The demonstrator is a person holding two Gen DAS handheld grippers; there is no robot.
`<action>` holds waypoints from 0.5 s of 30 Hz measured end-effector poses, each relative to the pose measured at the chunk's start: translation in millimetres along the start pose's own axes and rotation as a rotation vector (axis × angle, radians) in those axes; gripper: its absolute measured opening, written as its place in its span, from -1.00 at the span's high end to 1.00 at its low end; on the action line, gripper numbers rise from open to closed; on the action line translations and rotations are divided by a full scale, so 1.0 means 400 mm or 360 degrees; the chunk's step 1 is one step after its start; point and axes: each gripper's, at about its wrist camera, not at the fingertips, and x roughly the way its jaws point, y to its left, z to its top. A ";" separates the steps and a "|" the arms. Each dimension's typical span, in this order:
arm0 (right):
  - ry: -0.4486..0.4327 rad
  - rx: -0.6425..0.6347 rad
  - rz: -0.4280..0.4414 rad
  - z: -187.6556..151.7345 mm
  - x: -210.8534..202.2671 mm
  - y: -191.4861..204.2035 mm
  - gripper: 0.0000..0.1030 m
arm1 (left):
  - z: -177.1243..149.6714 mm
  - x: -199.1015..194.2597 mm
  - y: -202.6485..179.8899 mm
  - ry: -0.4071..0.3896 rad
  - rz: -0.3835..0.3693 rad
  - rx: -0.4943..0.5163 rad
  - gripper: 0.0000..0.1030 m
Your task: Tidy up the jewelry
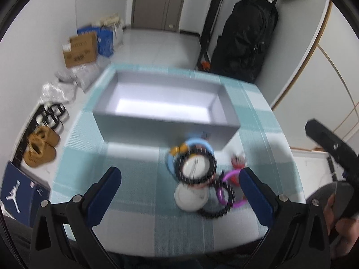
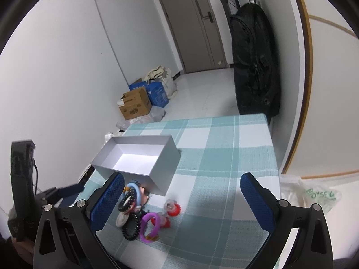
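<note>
On the teal-and-white checked tablecloth [image 2: 224, 157] I see an open grey box [image 2: 165, 168] with nothing visible inside it, and just in front of its near wall sits a small heap of jewelry [image 1: 197, 174]. From my left wrist camera the heap is blurred, but I can make out a black beaded bracelet [image 1: 198, 167] ringed around a white disc, a light blue ring [image 1: 197, 144] behind it, a purple ring [image 1: 226, 188] to the right and a second black spiral band [image 1: 216, 211] at the near edge. My left gripper [image 1: 179, 192] hangs above the cloth with its blue-padded fingers spread wide and nothing between them. My right gripper [image 2: 181, 199] is likewise spread, empty, with the purple ring [image 2: 149, 224] and a red piece [image 2: 174, 209] lying on the cloth between its fingers, untouched. At the right edge of the left view, a hand [image 1: 341, 224] holds the other tool's handle
</note>
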 end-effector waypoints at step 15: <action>0.0080 0.0062 0.0060 0.004 0.047 -0.019 -1.00 | 0.014 0.068 0.001 0.0151 -0.0116 0.0002 -0.47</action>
